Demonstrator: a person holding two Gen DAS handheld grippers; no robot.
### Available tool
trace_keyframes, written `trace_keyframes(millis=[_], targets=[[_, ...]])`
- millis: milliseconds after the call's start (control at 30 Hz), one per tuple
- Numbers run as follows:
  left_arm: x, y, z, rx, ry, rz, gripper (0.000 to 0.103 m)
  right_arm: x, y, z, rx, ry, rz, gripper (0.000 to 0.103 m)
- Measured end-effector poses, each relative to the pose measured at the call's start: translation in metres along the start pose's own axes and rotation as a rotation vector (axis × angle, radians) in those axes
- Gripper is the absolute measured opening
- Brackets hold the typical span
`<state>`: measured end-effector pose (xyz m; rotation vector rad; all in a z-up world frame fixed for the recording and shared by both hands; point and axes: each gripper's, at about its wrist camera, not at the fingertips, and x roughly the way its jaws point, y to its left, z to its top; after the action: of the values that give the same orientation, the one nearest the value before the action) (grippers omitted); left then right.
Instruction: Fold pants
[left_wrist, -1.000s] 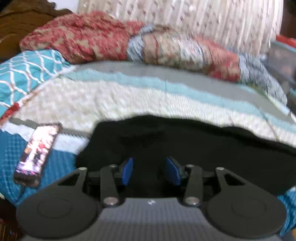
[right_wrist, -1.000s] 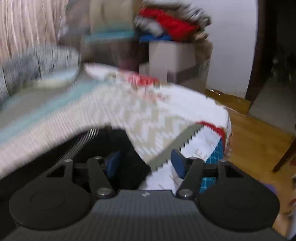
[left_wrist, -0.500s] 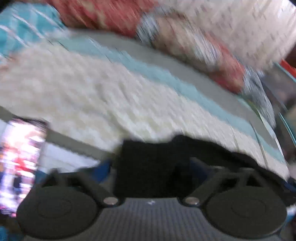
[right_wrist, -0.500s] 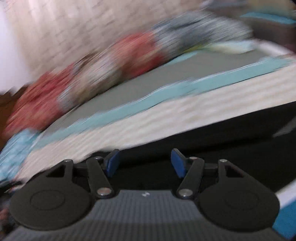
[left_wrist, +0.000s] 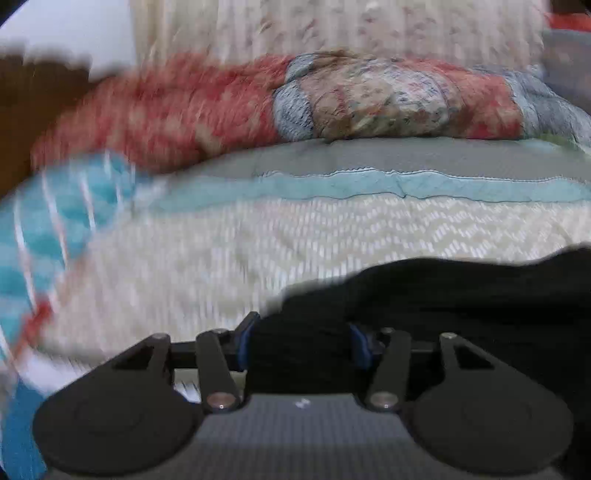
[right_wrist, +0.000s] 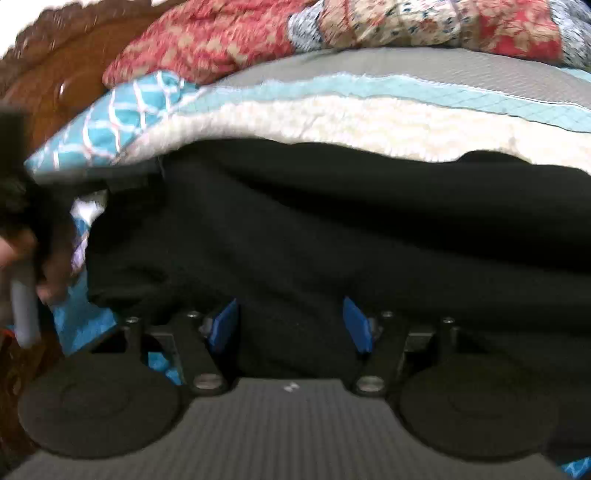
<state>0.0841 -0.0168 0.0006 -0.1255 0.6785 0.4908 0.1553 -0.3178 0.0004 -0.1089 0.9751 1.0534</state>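
The pants (right_wrist: 332, 229) lie bunched across the near bed (left_wrist: 332, 236), seemingly part-folded (not yet compact): the left gripper (left_wrist: 301, 345) is opening with cloth between its pads, and the right gripper (right_wrist: 290, 325) is open over them.

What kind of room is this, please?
Most likely a bedroom. The black pants lie on a bed covered by a cream, teal and grey quilt, with a red patterned pillow and a carved brown wooden headboard behind.

I saw the black pants (right_wrist: 332, 229) lying spread across the near part of the bed (right_wrist: 369, 122), along its front edge, dark and soft, bunched into low folds, one end near the bed's left edge.
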Motion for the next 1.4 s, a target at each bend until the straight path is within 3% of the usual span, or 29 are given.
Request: trace_keyframes(millis=[67, 200, 300, 433, 467, 500, 567, 633, 667, 767, 800, 867, 967, 1067, 1167, 1233, 1300, 1400], targets=[[-0.017, 0.021, -0.003, -0.130, -0.039, -0.051, 0.060, -0.014, 0.004, 0.007, -0.004, -0.069, 0.008, 0.065], [-0.045, 0.050, -0.007, -0.320, -0.060, -0.068, 0.059, -0.031, 0.027, 0.012, -0.159, -0.147, 0.087, 0.065], [-0.063, 0.068, -0.017, -0.425, -0.040, -0.137, 0.059, -0.020, 0.047, 0.017, -0.320, -0.136, 0.131, 0.065], [-0.054, 0.073, -0.040, -0.552, 0.072, -0.244, 0.058, 0.009, 0.063, 0.028, -0.380, -0.081, 0.206, 0.065], [-0.051, 0.070, -0.045, -0.552, 0.099, -0.243, 0.056, 0.020, 0.057, 0.030, -0.397, -0.053, 0.204, 0.057], [-0.046, 0.064, -0.049, -0.534, 0.124, -0.214, 0.054, 0.031, 0.061, 0.032, -0.423, -0.024, 0.189, 0.008], [-0.044, 0.057, -0.054, -0.504, 0.131, -0.184, 0.052, 0.045, 0.074, 0.038, -0.487, -0.031, 0.093, 0.008], [-0.044, 0.059, -0.054, -0.516, 0.124, -0.190, 0.054, 0.030, 0.079, 0.037, -0.531, -0.149, 0.019, 0.008], [-0.045, 0.060, -0.053, -0.526, 0.119, -0.202, 0.054, 0.023, 0.087, 0.034, -0.597, -0.231, -0.063, 0.008], [-0.044, 0.061, -0.048, -0.536, 0.099, -0.205, 0.053, 0.025, 0.119, 0.010, -0.899, -0.442, -0.283, 0.008], [-0.044, 0.061, -0.047, -0.534, 0.100, -0.192, 0.052, 0.037, 0.126, -0.001, -0.989, -0.456, -0.329, 0.008], [-0.044, 0.063, -0.048, -0.538, 0.101, -0.181, 0.052, 0.063, 0.127, -0.015, -1.071, -0.369, -0.320, 0.008], [-0.052, 0.071, -0.051, -0.575, 0.100, -0.181, 0.052, 0.081, 0.126, -0.022, -0.984, -0.200, -0.181, 0.011], [-0.066, 0.076, -0.044, -0.608, 0.050, -0.160, 0.052, 0.089, 0.131, -0.022, -0.952, -0.207, -0.186, 0.011], [-0.079, 0.065, -0.027, -0.587, -0.005, -0.233, 0.052, 0.086, 0.127, -0.011, -0.921, -0.193, -0.167, 0.012], [-0.084, 0.048, -0.017, -0.529, -0.019, -0.280, 0.052, 0.080, 0.123, 0.005, -0.871, -0.178, -0.146, 0.019], [-0.084, 0.028, -0.010, -0.472, -0.015, -0.329, 0.052, 0.061, 0.104, 0.014, -0.780, -0.196, -0.121, 0.048], [-0.075, 0.003, -0.008, -0.422, 0.019, -0.364, 0.052, 0.014, 0.068, 0.017, -0.600, -0.261, -0.107, 0.051]])
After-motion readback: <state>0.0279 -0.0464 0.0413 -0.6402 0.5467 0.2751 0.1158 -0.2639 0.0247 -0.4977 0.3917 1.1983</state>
